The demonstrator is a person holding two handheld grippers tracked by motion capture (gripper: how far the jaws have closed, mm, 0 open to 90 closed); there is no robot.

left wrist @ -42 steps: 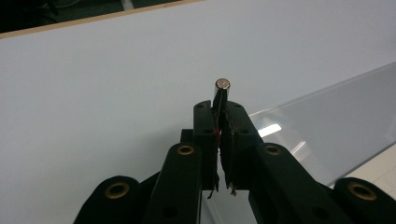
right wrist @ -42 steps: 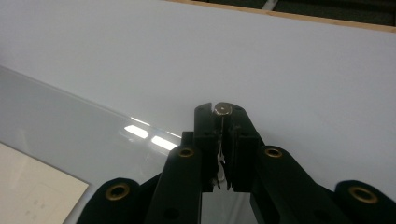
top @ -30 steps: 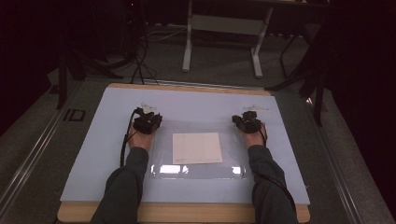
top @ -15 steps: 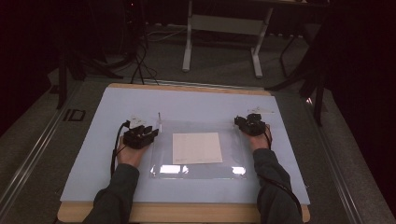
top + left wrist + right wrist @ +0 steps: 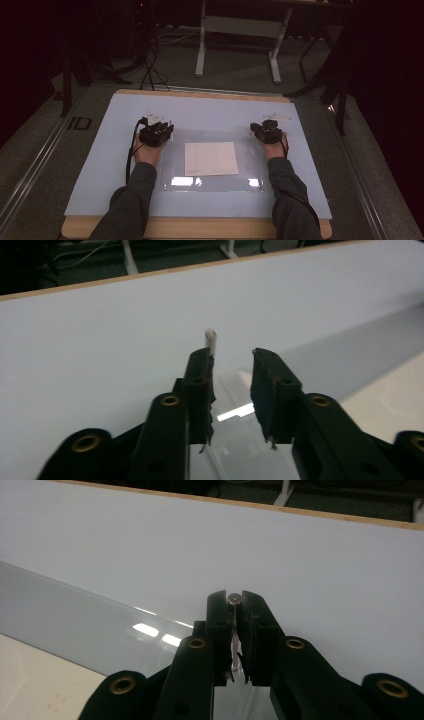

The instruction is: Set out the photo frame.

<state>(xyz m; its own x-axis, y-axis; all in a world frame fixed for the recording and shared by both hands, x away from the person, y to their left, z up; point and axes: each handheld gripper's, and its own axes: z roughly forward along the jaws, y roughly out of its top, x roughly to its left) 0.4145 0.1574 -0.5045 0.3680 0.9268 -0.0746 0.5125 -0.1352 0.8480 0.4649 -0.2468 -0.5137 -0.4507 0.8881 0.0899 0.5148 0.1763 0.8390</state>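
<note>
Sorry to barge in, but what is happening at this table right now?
A person works a clear plastic sleeve with a paper sheet in it, lying on the light table. The right gripper is shut on the sleeve's far corner. The left gripper is open over the other far corner, jaws just closing, not yet gripping it.

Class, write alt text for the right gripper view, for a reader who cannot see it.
The right gripper has its two black jaws shut on the edge of a clear plastic sheet, with a small round piece pinched at their tips. The sheet lies on a pale blue table mat, over a sheet of paper.
</note>
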